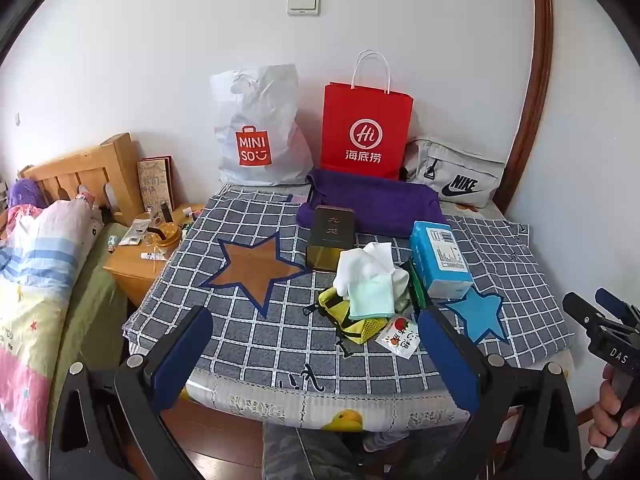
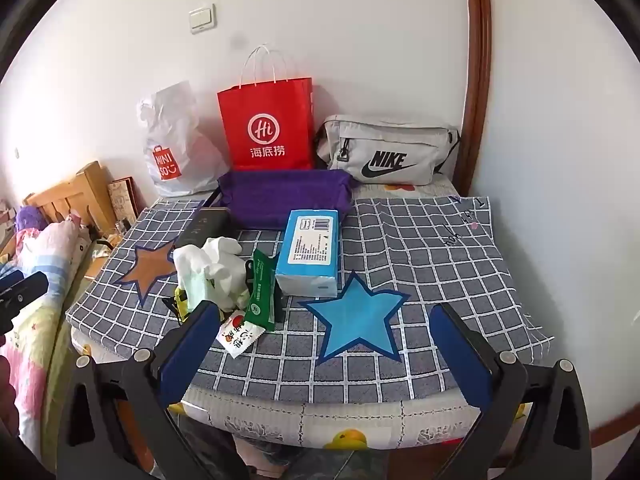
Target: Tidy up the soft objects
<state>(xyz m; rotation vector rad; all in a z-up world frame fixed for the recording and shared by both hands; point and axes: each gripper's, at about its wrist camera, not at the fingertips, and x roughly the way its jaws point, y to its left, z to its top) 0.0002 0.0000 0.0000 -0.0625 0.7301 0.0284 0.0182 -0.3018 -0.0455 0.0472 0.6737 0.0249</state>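
Observation:
A pile of soft things lies mid-bed on the checked blanket (image 1: 248, 336): white cloths (image 1: 362, 266) (image 2: 218, 260), a pale green cloth (image 1: 370, 296), a yellow mesh pouch (image 1: 352, 326). Beside it are a blue tissue pack (image 1: 440, 258) (image 2: 312, 250), a green packet (image 2: 262, 292), a small snack sachet (image 1: 398, 336) (image 2: 236, 334) and a dark tin (image 1: 330, 238). A purple folded cloth (image 1: 380, 204) (image 2: 284, 196) lies behind. My left gripper (image 1: 316, 346) hovers open in front of the pile. My right gripper (image 2: 324, 340) hangs open near the blue star, holding nothing.
Against the wall stand a white plastic shopping bag (image 1: 256, 128), a red paper bag (image 1: 366, 128) (image 2: 268, 124) and a grey Nike pouch (image 1: 454, 172) (image 2: 390, 154). A cluttered wooden nightstand (image 1: 140, 256) and a bed with patterned bedding (image 1: 36, 264) sit left. A wooden door frame (image 1: 536, 80) rises right.

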